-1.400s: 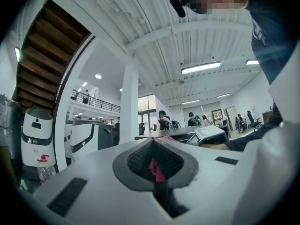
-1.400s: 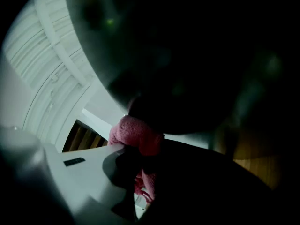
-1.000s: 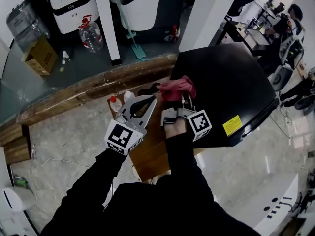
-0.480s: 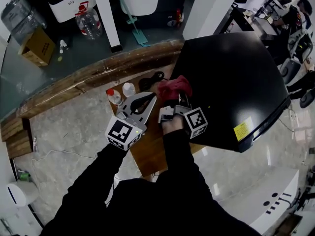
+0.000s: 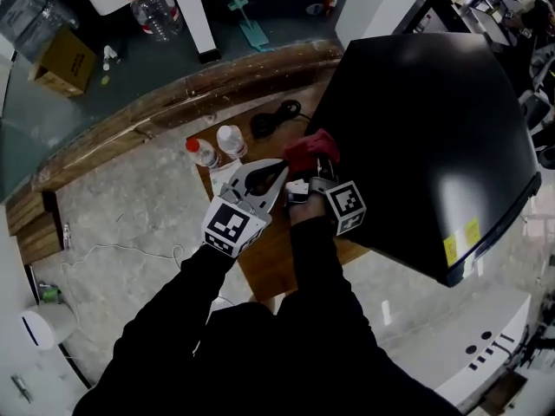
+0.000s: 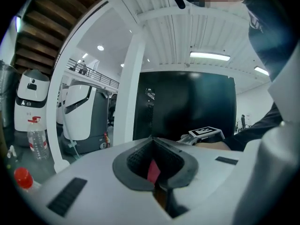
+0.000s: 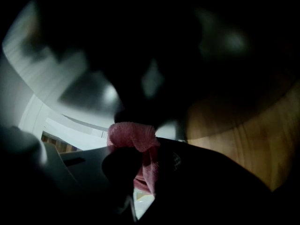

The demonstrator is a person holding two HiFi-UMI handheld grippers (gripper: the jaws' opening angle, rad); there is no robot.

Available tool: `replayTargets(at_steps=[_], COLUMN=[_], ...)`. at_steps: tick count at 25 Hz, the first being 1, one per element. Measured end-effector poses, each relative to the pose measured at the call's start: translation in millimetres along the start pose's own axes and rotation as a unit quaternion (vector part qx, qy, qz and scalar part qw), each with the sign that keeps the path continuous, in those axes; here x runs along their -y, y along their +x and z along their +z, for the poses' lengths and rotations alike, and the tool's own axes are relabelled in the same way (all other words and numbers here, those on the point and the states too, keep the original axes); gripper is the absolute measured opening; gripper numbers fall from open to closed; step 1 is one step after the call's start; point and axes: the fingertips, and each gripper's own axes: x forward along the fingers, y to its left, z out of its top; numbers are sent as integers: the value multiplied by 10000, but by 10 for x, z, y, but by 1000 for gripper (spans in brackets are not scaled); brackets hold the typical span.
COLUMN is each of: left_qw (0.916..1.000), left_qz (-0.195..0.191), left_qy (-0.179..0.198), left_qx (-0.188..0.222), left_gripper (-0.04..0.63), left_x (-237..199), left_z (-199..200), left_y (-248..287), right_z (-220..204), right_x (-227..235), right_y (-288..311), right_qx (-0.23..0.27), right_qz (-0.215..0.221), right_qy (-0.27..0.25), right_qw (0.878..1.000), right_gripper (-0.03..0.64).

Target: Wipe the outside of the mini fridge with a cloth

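The mini fridge [image 5: 425,137] stands at the right side of the bench [image 5: 264,263]. The cloth [image 5: 310,152] lies against the fridge's left wall, clamped in the right tool [image 5: 314,176], with the left tool [image 5: 276,173] just beside it on the left. Two bottles [image 5: 232,139] stand at the bench's far left corner. A coiled cable [image 5: 273,120] lies behind them to the right, near the fridge.
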Motion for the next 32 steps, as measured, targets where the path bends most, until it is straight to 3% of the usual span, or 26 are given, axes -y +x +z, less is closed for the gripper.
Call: replayTargets(at_steps=[11,21,26,29,32], left_qw=[9977,9967,9975,9981,9990], left_qz=[0,156,182,229,230], left_qy=[-394,-488,-432,-377,-310], left_qx=[-543,-623,-533,-419,-211], left_gripper=[5,5,5,5,6], left_x=[2,14,80,96,162], left_z=[-663,-771,-710,-596,-349], left_y=[82,-117,-248,-424,-601], right_z=[-115,-193,-227,-431,-548], right_x=[954,1466,1369,927,324], right_y=[153,135,84,-61,-340], right_qx=[-125,-233,-570,-972,-1181], right_qz=[-592,-1033,-801,-336,216], right_qy=[179,90,-625,-1210,-1448], right_qw=[9980,9943,9932,9873,9821], right_gripper=[57,55,49,48,48])
